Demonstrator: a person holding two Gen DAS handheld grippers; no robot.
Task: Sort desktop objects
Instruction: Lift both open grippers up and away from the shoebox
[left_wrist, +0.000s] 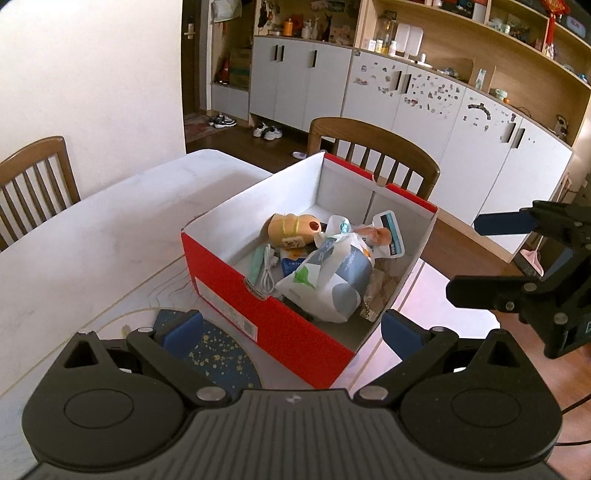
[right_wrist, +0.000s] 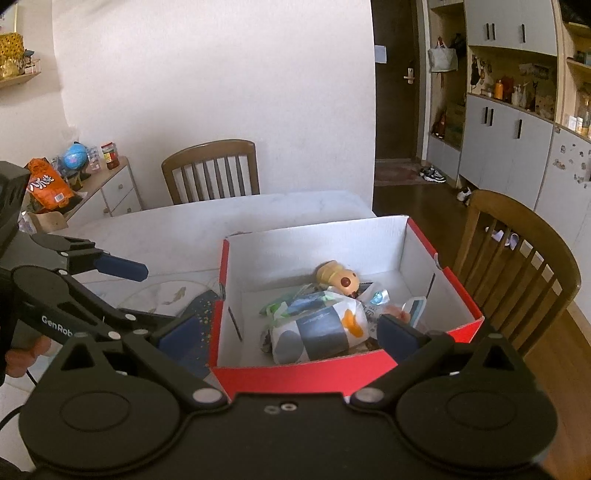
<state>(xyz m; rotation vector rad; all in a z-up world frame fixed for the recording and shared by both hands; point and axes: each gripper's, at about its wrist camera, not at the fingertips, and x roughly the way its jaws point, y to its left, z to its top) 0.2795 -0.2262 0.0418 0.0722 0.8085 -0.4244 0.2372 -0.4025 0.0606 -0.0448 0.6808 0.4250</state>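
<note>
A red shoebox with white inside walls (left_wrist: 266, 314) (right_wrist: 306, 376) stands on the white table. In it lie a tan toy (left_wrist: 291, 230) (right_wrist: 338, 277), a white, grey and blue tissue pack (left_wrist: 332, 280) (right_wrist: 317, 328), a white cable (left_wrist: 267, 275) and several small packets. My left gripper (left_wrist: 291, 332) is open and empty, just in front of the box's near corner. My right gripper (right_wrist: 288, 332) is open and empty, above the box's near wall. Each gripper also shows in the other's view, the right one (left_wrist: 480, 258) and the left one (right_wrist: 147, 291).
A dark blue speckled mat (left_wrist: 218, 354) (right_wrist: 201, 314) lies on the table beside the box. Wooden chairs stand behind the table (left_wrist: 373, 155) (right_wrist: 210, 170) and at its right (right_wrist: 517, 266). White cabinets and shelves (left_wrist: 443, 96) line the far wall. A low drawer unit with snacks (right_wrist: 92, 184) stands at the left.
</note>
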